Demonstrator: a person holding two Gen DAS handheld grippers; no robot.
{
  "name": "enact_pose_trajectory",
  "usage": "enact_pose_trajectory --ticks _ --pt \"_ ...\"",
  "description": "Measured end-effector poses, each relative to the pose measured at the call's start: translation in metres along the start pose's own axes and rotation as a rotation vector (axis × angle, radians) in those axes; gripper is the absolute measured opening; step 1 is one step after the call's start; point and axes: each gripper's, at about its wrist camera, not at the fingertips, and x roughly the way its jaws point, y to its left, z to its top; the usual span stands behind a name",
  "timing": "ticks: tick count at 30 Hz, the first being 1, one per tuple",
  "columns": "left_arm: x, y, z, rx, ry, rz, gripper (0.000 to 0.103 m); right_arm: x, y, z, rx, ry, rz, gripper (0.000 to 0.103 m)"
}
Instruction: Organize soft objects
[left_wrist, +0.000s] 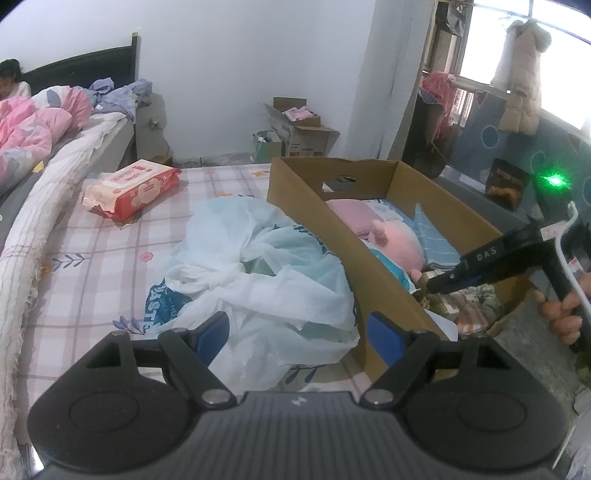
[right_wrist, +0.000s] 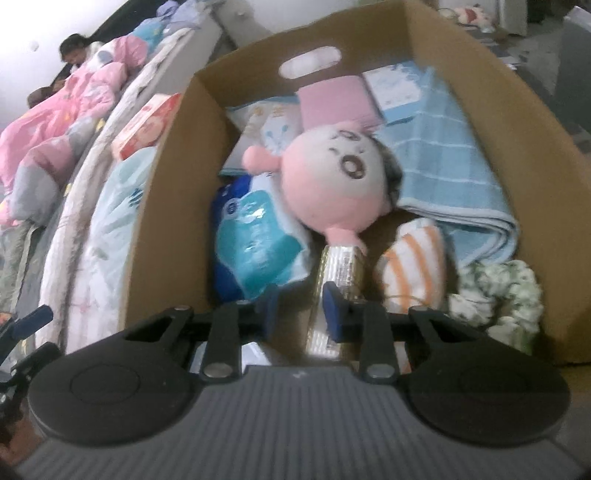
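My right claw (right_wrist: 301, 306) sits at six o'clock, low over the near end of the cardboard box (right_wrist: 166, 206). Its jaws are drawn close together around the silvery wrapped packet (right_wrist: 338, 269) that runs up toward the doll. The picture is smeared here, so I think the pads are pressing on the packet, but I cannot be sure. I judge I am holding it by its near end so it can slide flat into the gap between the blue tissue pack (right_wrist: 255, 236) at ten o'clock and the orange-striped cloth (right_wrist: 413, 262) at two o'clock.

Just beyond the packet lies the pink plush doll (right_wrist: 332, 177), face up at twelve o'clock. The folded blue towel (right_wrist: 443, 170) lies along the right wall, and the pink folded cloth (right_wrist: 336, 103) is against the far wall under the handle slot. The soft things are packed side by side so the box fills evenly.

My left claw (left_wrist: 299, 332) hangs wide open and empty over the crumpled plastic bag (left_wrist: 258, 273) on the bed (left_wrist: 110, 266), clear of the box. At eleven o'clock the red wipes pack (left_wrist: 133, 188) is not yet in the box.
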Motion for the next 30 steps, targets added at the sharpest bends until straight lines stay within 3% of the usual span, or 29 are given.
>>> enact_pose_trajectory --ticks 10,15,18,24,28,30 --pt "-0.002 -0.003 -0.002 0.003 -0.002 -0.012 0.083 0.019 -0.003 0.006 0.107 0.063 0.122 0.023" --pt "-0.005 0.0 -0.002 -0.005 -0.011 -0.008 0.083 0.046 -0.002 0.004 0.152 0.143 0.068 0.025" --pt "-0.007 0.003 -0.003 -0.009 -0.013 -0.002 0.084 0.041 -0.003 0.006 0.181 0.122 0.083 0.031" --pt "-0.007 0.011 -0.004 -0.033 -0.007 -0.002 0.085 -0.01 0.006 0.005 0.164 -0.036 0.134 0.051" --pt "-0.009 0.011 -0.008 -0.035 -0.003 0.001 0.088 -0.051 0.022 -0.012 0.104 -0.206 0.091 0.065" --pt "-0.01 0.011 -0.011 -0.039 0.005 -0.002 0.089 -0.066 0.035 -0.027 0.075 -0.288 0.079 0.078"
